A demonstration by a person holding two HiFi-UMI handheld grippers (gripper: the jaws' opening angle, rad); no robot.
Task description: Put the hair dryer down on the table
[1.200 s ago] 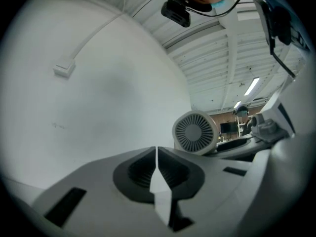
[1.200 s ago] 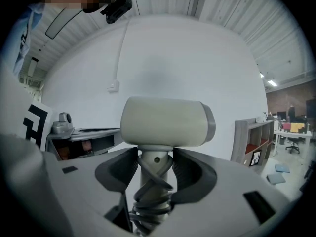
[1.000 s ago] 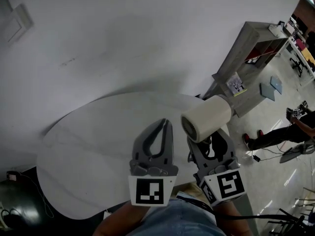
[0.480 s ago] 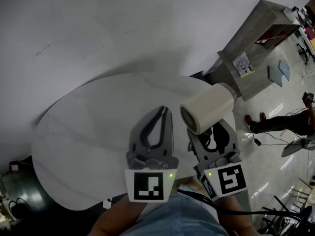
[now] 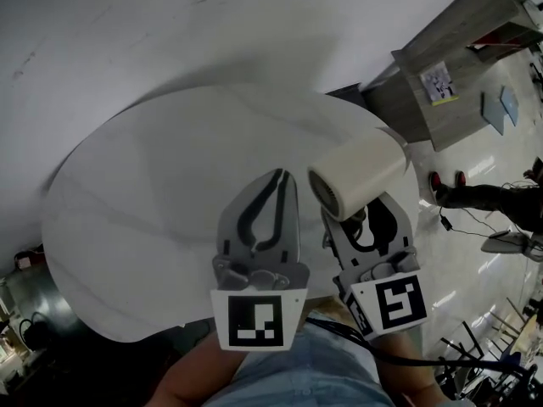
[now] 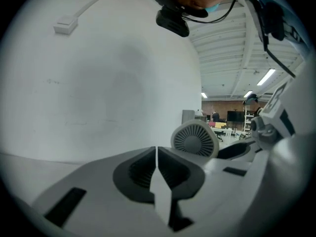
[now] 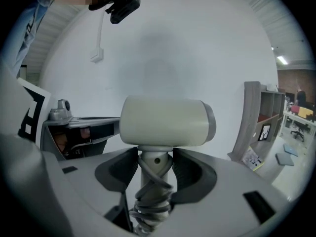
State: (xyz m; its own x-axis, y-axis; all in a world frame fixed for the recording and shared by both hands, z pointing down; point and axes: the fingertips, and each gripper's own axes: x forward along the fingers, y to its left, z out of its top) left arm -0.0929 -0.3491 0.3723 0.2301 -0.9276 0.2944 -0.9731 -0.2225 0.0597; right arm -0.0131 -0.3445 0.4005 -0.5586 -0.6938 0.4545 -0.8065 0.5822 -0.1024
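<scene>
**A:** What is seen at the right gripper (image 7: 155, 164)?

**B:** The hair dryer (image 7: 165, 121) is clamped by its handle between the two jaws. The cream barrel is carried crosswise above them. A grey cord (image 7: 150, 196) is wound round the handle, right where it is gripped.

**A:** And where is the dryer placed against the table (image 5: 144, 202)?

**B:** It is held up in the air over the right-hand part of the round white table, near the edge. No contact with the top is shown.

**A:** The left gripper (image 5: 284, 181), how is it set?

**B:** Its jaws are pressed together tip to tip, and nothing is caught between them. It is held just beside the right gripper, on its left, above the table. In the left gripper view the dryer's grilled end is seen just past the tips, off to the right.

**A:** Anything noted round about?

**B:** A white wall (image 5: 170, 24) is seen behind the table. A grey shelf unit (image 5: 458, 58) is seen on the floor to the right.
</scene>
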